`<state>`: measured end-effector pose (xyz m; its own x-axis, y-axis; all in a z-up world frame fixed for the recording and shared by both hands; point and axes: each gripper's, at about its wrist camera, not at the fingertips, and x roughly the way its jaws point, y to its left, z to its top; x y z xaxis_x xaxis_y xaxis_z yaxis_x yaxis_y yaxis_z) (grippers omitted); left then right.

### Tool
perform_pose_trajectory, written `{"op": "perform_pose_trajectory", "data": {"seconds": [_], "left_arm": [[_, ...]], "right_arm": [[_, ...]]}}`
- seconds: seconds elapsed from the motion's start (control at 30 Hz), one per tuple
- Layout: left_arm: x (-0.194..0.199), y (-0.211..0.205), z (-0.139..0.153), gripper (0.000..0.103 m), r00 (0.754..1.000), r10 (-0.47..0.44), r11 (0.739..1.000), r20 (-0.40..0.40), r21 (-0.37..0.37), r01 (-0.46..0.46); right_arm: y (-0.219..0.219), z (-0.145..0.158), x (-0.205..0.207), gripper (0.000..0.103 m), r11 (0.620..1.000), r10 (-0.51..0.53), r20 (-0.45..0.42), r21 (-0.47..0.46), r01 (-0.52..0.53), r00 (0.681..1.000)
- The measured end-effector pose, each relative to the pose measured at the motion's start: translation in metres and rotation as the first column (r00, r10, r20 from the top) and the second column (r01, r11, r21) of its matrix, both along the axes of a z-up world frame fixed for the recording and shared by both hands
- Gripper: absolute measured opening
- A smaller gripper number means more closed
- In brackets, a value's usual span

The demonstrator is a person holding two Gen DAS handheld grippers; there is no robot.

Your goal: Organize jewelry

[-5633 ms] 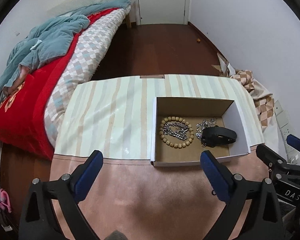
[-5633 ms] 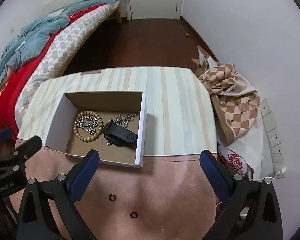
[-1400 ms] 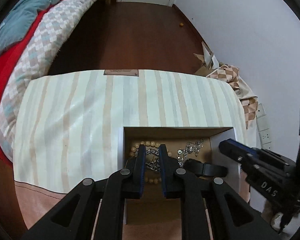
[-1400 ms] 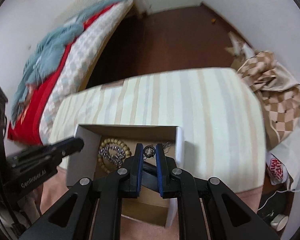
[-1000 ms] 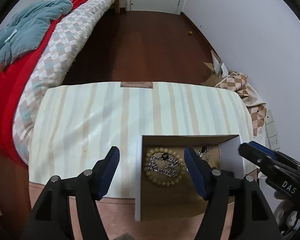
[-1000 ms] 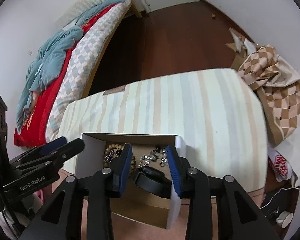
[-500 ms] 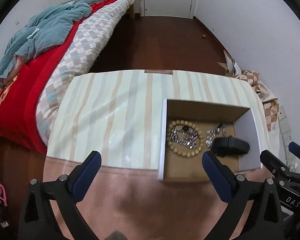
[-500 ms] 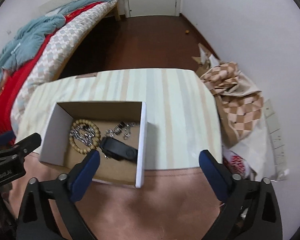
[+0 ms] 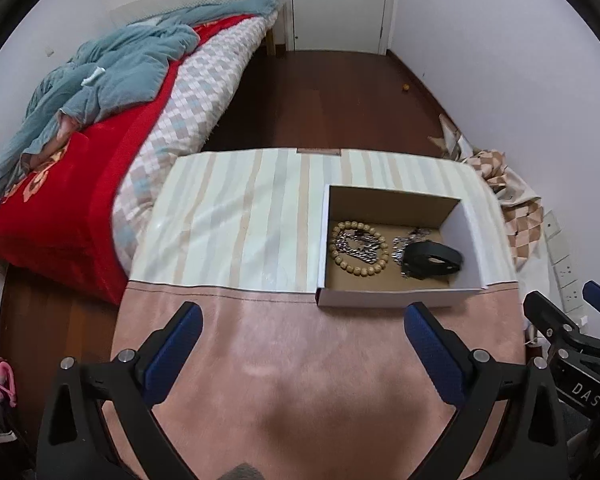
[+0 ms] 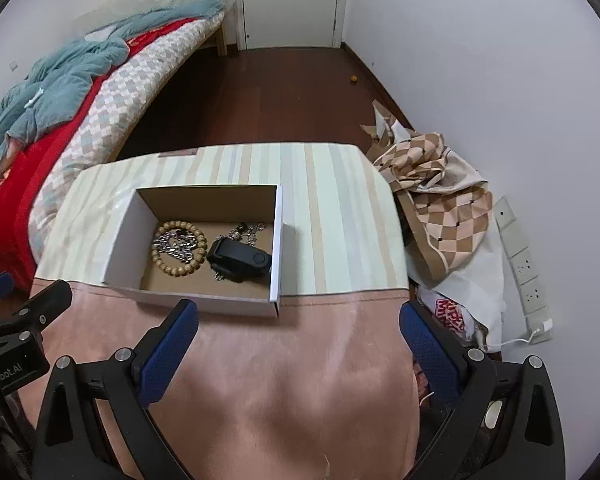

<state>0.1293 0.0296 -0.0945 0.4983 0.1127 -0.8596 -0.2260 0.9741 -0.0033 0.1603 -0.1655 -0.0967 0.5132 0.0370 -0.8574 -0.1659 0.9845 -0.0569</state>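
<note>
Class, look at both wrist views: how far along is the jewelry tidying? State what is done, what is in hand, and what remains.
Done: the bead bracelet, silver chains and black band all lie inside the cardboard box. In hand: nothing; the left tongs and right tongs are open and empty above the table. Left: no loose jewelry shows on it, so apparently nothing.

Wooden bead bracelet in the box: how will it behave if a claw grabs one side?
The tan wooden bead bracelet is a loop of separate round beads, so it will probably sag, not stay rigid. The silver metal chain lies inside its ring and may snag. It looks light; smooth beads might slip.
</note>
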Motion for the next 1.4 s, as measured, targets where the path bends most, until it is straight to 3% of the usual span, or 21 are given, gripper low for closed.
{"op": "perform_pose_trajectory", "data": {"seconds": [0.5, 0.77, 1.07, 1.4], "left_arm": [[-0.084, -0.014, 0.118, 0.103, 0.991, 0.012, 1.0, 0.135, 0.02, -0.015], [-0.112, -0.018, 0.157, 0.103, 0.984, -0.011, 1.0, 0.176, 0.021, 0.008], [-0.127, -0.023, 0.162, 0.103, 0.99, -0.016, 1.0, 0.141, -0.006, 0.017], [-0.112, -0.023, 0.16, 0.103, 0.992, -0.005, 1.0, 0.124, -0.011, 0.006]], "right_arm": [[-0.016, 0.136, -0.098, 0.102, 0.999, 0.006, 0.166, 0.049, -0.015, 0.986], [-0.023, 0.198, -0.142, 0.102, 0.998, 0.007, 0.257, 0.063, -0.024, 0.966], [-0.027, 0.21, -0.161, 0.102, 0.998, 0.022, 0.223, 0.057, -0.035, 0.975], [-0.025, 0.208, -0.143, 0.103, 0.999, 0.017, 0.206, 0.04, -0.026, 0.978]]}}
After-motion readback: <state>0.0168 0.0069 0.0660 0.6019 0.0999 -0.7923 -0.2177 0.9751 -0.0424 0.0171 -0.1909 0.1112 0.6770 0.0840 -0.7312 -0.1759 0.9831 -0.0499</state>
